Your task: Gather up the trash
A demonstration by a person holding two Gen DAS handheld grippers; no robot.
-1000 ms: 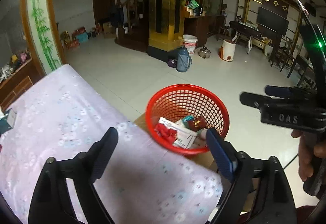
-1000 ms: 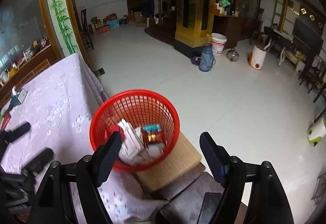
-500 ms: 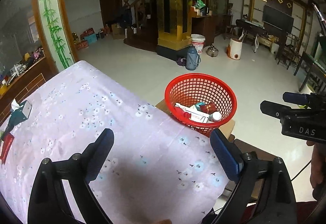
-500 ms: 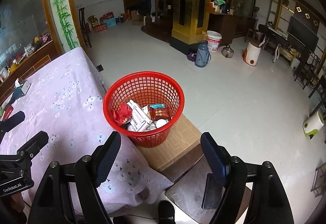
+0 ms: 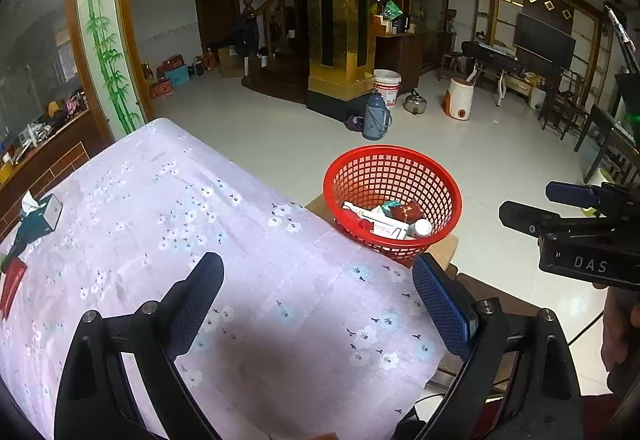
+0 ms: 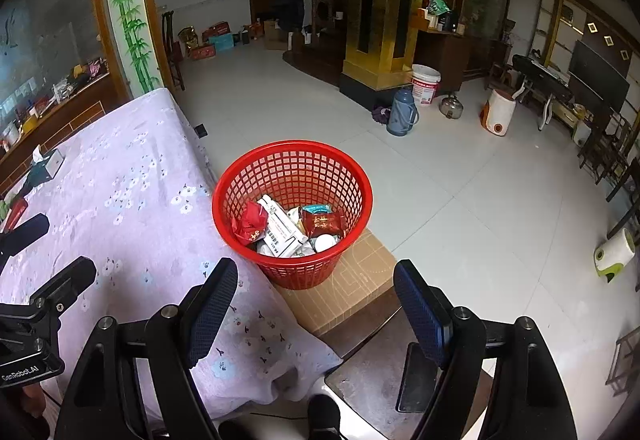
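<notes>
Over the last second I've pulled both grippers up and back from the basket — it filled the lower part of both views then, and now it sits smaller and further off, with much more of the table (image 5: 168, 199) and its flowered lilac cloth showing. I read that as the drop being finished and my hands free to look for the next piece.

Both tools are empty. The left gripper (image 5: 316, 304) has its jaws spread wide with only cloth between them, and the right gripper (image 6: 316, 310) is just as wide, framing the table corner and the cardboard box (image 6: 352, 292).

The red basket (image 6: 240, 175) stands on that box, just beside the table's edge. Inside it lie a crumpled red wrapper (image 6: 250, 224), a white carton (image 6: 280, 232), a dark red packet (image 6: 322, 224) and a small white round thing I can't identify.

What is left looks to be at the table's far end — a tissue box (image 5: 44, 213) and a red packet (image 5: 12, 280) beside it, well apart from the basket. The red packet seems the likelier trash.
</notes>
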